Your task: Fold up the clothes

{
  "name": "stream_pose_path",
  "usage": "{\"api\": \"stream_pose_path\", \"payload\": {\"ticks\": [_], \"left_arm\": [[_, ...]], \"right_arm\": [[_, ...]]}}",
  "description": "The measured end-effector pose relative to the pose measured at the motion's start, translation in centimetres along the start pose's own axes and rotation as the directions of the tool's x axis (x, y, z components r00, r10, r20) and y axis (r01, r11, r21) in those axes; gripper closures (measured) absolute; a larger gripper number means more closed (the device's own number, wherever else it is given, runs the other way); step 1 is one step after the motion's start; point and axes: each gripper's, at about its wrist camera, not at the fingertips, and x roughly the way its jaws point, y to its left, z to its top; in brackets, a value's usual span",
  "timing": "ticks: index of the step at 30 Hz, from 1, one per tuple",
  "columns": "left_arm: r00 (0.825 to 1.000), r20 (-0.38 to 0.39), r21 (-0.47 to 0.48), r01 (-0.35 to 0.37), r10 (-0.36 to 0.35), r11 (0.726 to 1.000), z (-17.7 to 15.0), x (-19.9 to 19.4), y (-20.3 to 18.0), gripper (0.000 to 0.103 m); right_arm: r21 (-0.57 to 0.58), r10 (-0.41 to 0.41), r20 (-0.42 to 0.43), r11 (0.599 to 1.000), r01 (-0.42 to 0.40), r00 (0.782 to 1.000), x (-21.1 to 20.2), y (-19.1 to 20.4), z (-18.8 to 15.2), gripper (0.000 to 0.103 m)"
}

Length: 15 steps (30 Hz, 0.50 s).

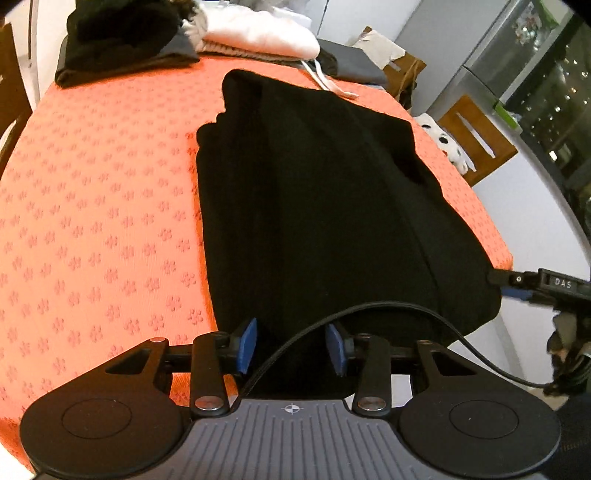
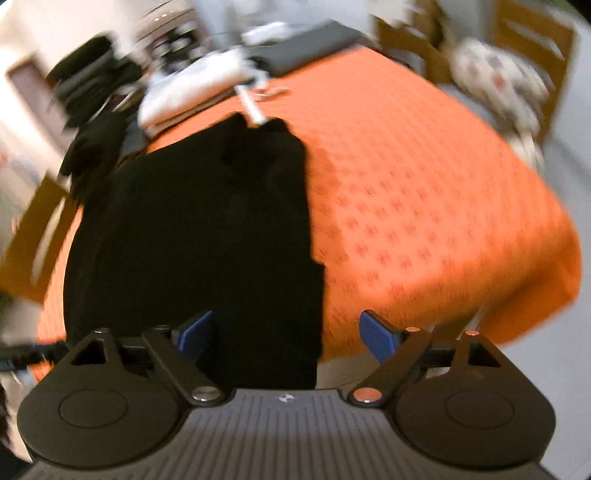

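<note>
- Left gripper [image 1: 291,349]: blue fingers [image 1: 248,345] part-way apart over the near hem of the black garment [image 1: 314,206]; whether the pads pinch the cloth, cannot tell.
- Right gripper [image 2: 291,338]: fingers spread wide, gripping nothing, over the garment's near right edge.
- Black garment lies lengthwise on the orange-clothed counter [image 1: 103,206], running toward 12 o'clock.
- Far end: black clothes pile [image 1: 122,40] at 11 o'clock, white hoodie [image 1: 258,31] at 12.

Orange patterned tablecloth [image 1: 110,221], wooden chairs [image 1: 476,144] and a refrigerator [image 1: 491,62].
</note>
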Motion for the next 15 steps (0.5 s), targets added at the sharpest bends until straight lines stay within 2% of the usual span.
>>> {"api": "stream_pose_path", "payload": {"ticks": [2, 5, 12, 15], "left_arm": [[1.000, 0.000, -0.004, -0.001, 0.001, 1.000, -0.2, 0.2, 0.0, 0.057], [1.000, 0.012, -0.008, -0.010, 0.010, 1.000, -0.4, 0.3, 0.1, 0.051], [0.998, 0.060, -0.028, -0.031, 0.032, 0.999, -1.4, 0.0, 0.3, 0.046], [0.996, 0.084, -0.046, -0.017, 0.021, 0.999, -1.7, -0.8, 0.6, 0.046]], "right_arm": [[0.072, 0.027, 0.010, 0.997, -0.028, 1.000, 0.6, -1.0, -0.8, 0.013], [0.115, 0.053, 0.009, 0.992, -0.054, 0.999, 1.9, -1.2, -1.6, 0.013], [0.079, 0.052, -0.019, 0.996, -0.050, 0.998, 3.3, -0.5, -1.5, 0.010], [0.081, 0.050, -0.031, 0.996, -0.047, 0.998, 3.2, -0.5, -1.2, 0.009]]}}
